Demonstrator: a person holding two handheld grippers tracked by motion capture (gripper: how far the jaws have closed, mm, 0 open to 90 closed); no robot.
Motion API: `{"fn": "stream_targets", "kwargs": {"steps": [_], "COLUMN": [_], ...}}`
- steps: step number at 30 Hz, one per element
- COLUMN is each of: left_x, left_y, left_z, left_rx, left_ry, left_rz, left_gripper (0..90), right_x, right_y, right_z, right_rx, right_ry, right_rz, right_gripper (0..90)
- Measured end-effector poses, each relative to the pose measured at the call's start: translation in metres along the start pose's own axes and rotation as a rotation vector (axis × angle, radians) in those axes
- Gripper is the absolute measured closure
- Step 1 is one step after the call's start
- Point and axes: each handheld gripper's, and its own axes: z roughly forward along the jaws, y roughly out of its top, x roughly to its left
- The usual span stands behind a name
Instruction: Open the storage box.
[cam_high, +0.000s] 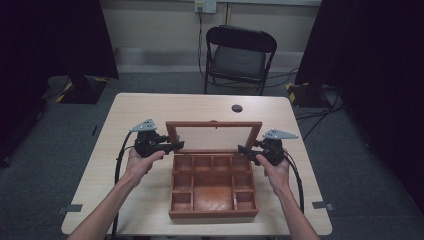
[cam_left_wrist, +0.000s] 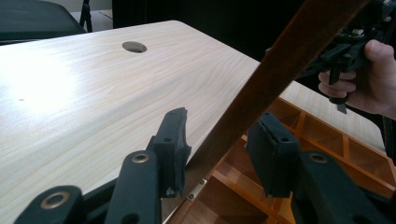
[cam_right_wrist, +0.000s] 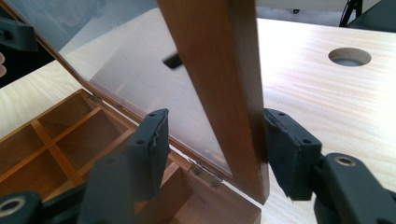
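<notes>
Glass-paned lid (cam_high: 214, 136) of compartment box (cam_high: 213, 190) stands upright mid-surface (cam_high: 150, 105). Left tool (cam_high: 177, 145) and right tool (cam_high: 243, 149) each straddle a side rail, part-open, steadying it without clamping.

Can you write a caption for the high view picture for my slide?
Two hand-held grippers, left gripper and right gripper, straddle the raised lid of a wooden box.

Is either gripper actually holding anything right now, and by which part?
Neither clearly grips. Each side rail of the brown wooden box's glass-paned lid stands between open jaws: left gripper, right gripper; only the right's outer pad touches.
</notes>
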Motion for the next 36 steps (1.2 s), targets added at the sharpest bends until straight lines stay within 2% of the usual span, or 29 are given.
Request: {"fn": "stream_targets", "kwargs": {"steps": [2, 7, 17, 26, 31, 36], "left_x": [0.002, 0.005, 0.008, 0.013, 0.013, 0.015], "left_y": [-0.002, -0.008, -0.010, -0.010, -0.009, -0.009], "left_z": [0.002, 0.005, 0.009, 0.011, 0.012, 0.015], "left_rx": [0.022, 0.037, 0.060, 0.050, 0.054, 0.045], "left_ry": [0.011, 0.014, 0.026, 0.024, 0.040, 0.065], "left_rz": [0.003, -0.012, -0.012, -0.013, -0.009, -0.022], "left_gripper": [58.2, 57.7, 59.3, 59.8, 59.8, 59.9], "right_x": [-0.001, -0.002, -0.002, -0.001, 0.000, -0.001], "right_y": [-0.001, -0.002, -0.002, -0.003, -0.003, -0.003], "right_z": [0.002, 0.004, 0.005, 0.003, 0.002, 0.003], "right_rx": [0.005, 0.008, 0.008, 0.011, 0.017, 0.029], "right_ry": [0.000, 0.001, -0.009, -0.008, -0.014, -0.030], "right_rz": [0.003, 0.001, -0.001, 0.003, 0.006, 0.012], "right_gripper": [43.0, 45.0, 46.3, 49.4, 50.1, 52.6]}}
